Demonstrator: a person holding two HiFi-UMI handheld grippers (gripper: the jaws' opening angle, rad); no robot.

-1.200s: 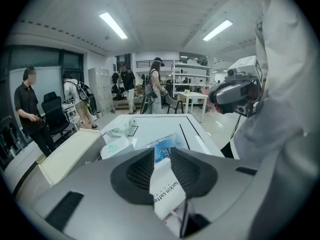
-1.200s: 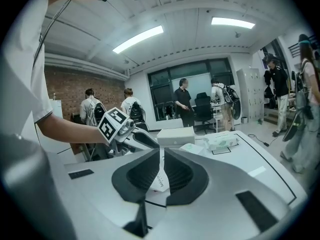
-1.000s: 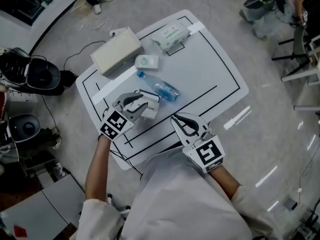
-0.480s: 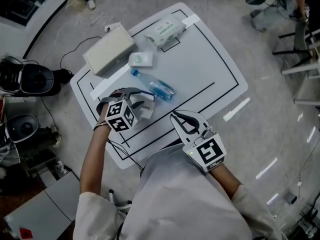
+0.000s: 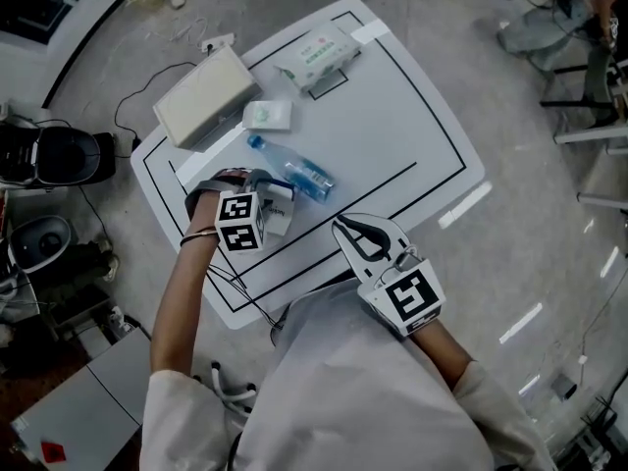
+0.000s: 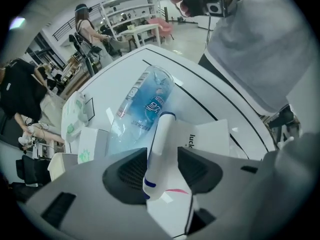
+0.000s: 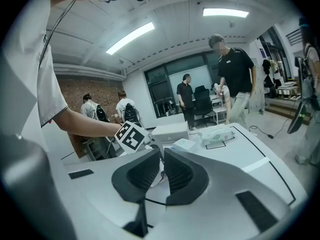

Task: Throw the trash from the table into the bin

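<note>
Left gripper (image 6: 162, 154) is pointing down at the table's (image 5: 412, 116) left side, jaws just been opening, sitting loose around the white carton (image 6: 210, 136) beside the bottle (image 5: 294, 170). Right gripper (image 7: 162, 156) is sitting pinched shut, empty, lower center.

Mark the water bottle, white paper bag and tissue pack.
water bottle (image 5: 292, 164): head view, middle of body.
white paper bag (image 6: 161, 149): left gripper view, upright folded edge.
tissue pack (image 5: 316, 55): head view, top face.
</note>
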